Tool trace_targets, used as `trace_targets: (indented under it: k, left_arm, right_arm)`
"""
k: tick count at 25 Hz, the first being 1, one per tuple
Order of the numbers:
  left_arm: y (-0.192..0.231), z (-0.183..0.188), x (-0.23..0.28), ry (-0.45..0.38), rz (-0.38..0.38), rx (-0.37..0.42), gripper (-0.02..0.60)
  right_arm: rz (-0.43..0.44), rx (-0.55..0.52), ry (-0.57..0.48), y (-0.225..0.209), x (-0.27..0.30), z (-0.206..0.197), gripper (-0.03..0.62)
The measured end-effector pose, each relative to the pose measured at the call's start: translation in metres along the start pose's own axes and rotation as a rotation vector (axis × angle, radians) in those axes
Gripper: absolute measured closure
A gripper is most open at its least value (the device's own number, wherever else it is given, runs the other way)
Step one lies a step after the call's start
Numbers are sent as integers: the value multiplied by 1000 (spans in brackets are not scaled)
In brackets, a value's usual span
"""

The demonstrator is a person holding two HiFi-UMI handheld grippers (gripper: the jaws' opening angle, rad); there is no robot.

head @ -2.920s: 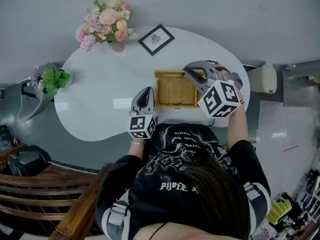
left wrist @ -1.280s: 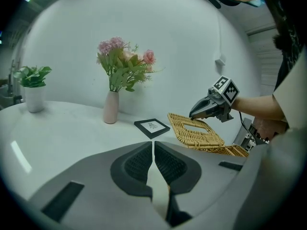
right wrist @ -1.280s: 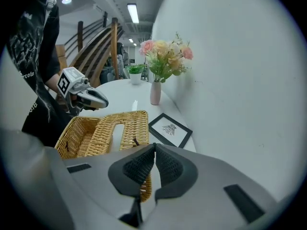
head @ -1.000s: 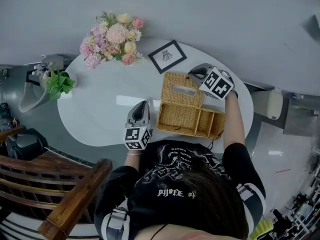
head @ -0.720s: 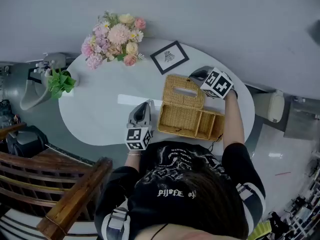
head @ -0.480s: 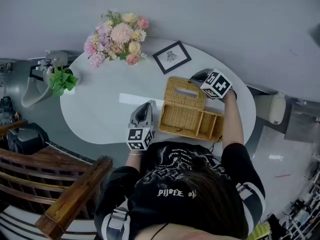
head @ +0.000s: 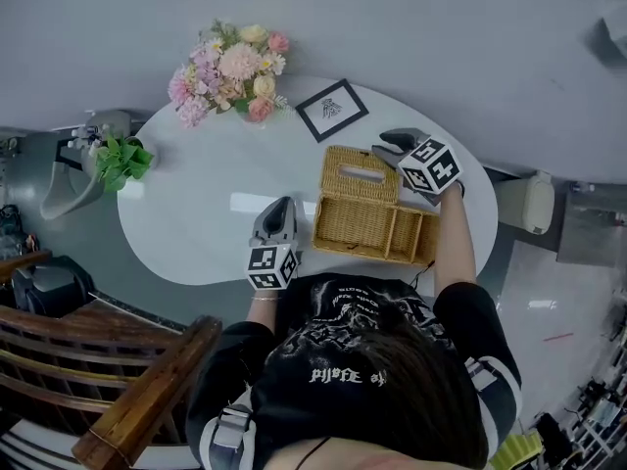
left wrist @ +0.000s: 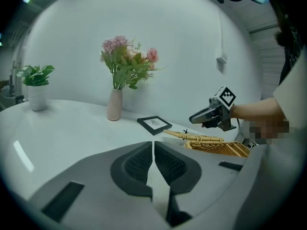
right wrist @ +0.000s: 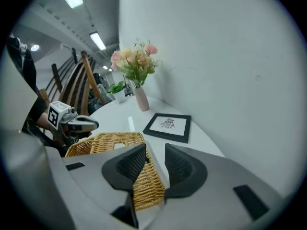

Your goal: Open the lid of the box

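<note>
In the head view, a wicker box is seen on the white desk, toward 4 o'clock of the desk's middle, with its lid thrown fully open and laid flat at the box's 12 o'clock. A slot is cut in the lid, and the inside of the box is split by a divider. The left gripper is held just beside the box at its 9 o'clock, apart from it. The right gripper is held over the lid's corner at 2 o'clock. Flowers are placed at the desk's 11 o'clock, a picture frame at 1 o'clock, and a potted plant beyond the edge at 9 o'clock. In the left gripper view, the left gripper is seen with its jaws all but closed, only a thin slit left between them, and nothing is gripped. The box and lid are seen at 3 o'clock. In the right gripper view, the right gripper is shown with its jaws parted by a moderate gap and nothing is clamped. The lid is seen lying below and at 9 o'clock of the jaws.
</note>
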State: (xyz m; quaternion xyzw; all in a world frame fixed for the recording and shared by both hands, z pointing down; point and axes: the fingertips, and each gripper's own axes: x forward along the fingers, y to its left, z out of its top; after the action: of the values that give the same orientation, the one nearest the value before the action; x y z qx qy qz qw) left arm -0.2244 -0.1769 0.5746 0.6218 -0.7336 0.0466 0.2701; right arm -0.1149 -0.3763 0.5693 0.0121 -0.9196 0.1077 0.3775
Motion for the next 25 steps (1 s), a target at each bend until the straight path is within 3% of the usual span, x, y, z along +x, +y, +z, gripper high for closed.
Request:
trace_targets:
  k: [7, 16, 25]
  left_arm:
    - [-19, 10, -17, -58, -85, -23, 551]
    - [-53, 27, -36, -109, -225, 34, 551]
    - [-68, 36, -55, -151, -277, 110, 551]
  right_arm:
    - [-172, 113, -235, 33, -46, 19, 447]
    - [-433, 160, -406, 79, -98, 10, 456]
    - [-559, 217, -459, 123, -107, -20, 456]
